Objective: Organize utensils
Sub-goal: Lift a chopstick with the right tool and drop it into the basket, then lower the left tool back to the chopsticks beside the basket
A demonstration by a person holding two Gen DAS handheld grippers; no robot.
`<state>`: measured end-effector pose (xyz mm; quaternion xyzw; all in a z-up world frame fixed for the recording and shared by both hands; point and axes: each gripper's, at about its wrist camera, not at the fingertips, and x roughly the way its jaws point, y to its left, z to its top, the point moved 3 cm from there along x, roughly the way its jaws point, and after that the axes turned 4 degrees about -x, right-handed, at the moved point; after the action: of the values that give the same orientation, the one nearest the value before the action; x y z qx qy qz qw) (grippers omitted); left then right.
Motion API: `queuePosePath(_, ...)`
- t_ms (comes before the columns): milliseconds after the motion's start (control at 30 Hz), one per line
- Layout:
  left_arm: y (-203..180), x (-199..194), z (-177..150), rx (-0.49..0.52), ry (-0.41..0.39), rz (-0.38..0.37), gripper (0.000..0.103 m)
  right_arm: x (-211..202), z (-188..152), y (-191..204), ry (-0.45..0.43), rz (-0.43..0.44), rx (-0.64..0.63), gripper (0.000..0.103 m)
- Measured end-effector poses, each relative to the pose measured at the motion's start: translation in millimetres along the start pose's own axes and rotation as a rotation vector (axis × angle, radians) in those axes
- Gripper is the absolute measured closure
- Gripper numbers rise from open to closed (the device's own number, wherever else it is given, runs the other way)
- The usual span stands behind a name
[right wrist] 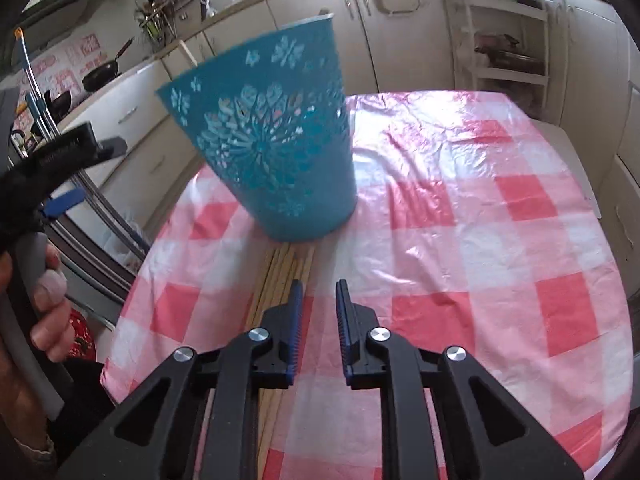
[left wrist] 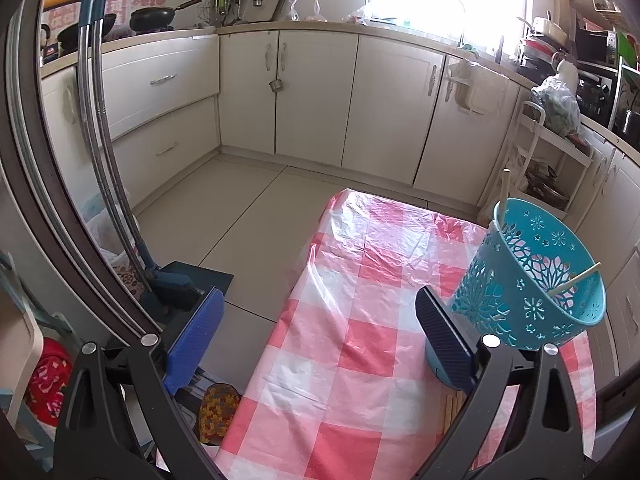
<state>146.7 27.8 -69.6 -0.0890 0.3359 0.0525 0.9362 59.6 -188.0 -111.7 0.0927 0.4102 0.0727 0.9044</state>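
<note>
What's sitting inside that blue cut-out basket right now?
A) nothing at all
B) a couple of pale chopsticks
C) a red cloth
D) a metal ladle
B: the left wrist view shows two pale chopsticks leaning inside the blue basket, one poking above its rim.

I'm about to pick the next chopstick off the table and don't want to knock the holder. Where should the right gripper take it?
Grip the outermost chopstick of the bundle of wooden chopsticks at the near part of its shaft, clear of the teal basket standing at their far ends. Come from above with the right gripper, pads either side: the sticks lie flat, side by side, pointing away, so only the top is open.
</note>
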Motion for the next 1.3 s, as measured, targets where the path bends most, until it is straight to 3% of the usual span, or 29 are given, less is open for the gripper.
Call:
queuePosePath(267,2.2,2.0,-0.4,-0.003,0.012,-0.004,0.010,32.8,-5.0,13.2,0.066,-0.051,-0.047,0.088)
queuePosePath(733,-2.6,4.5,-2.4,0.015,0.021,0.001,0.010,34.2,-9.4,18.1,0.074,-0.071,-0.104,0.088)
queuePosePath(967,-3.4,6.0,-3.5,0.026,0.029,0.001,0.009,29.9,-11.5,8.6,0.088,-0.076,-0.112,0.094)
queuePosePath(1067,-10.4,14.8,-11.7,0.083,0.077,-0.009,0.009,23.3,-15.4,0.2,0.102,-0.077,-0.108,0.094)
queuePosePath(1167,-28.4,32.6,-37.0,0.226,0.200,-0.031,0.009,15.3,-20.7,-11.7,0.102,-0.069,-0.087,0.094)
queuePosePath(1300,-45.0,38.4,-69.3,0.294,0.319,-0.135,0.009,10.6,-26.1,-21.1,0.088,-0.030,-0.039,0.094)
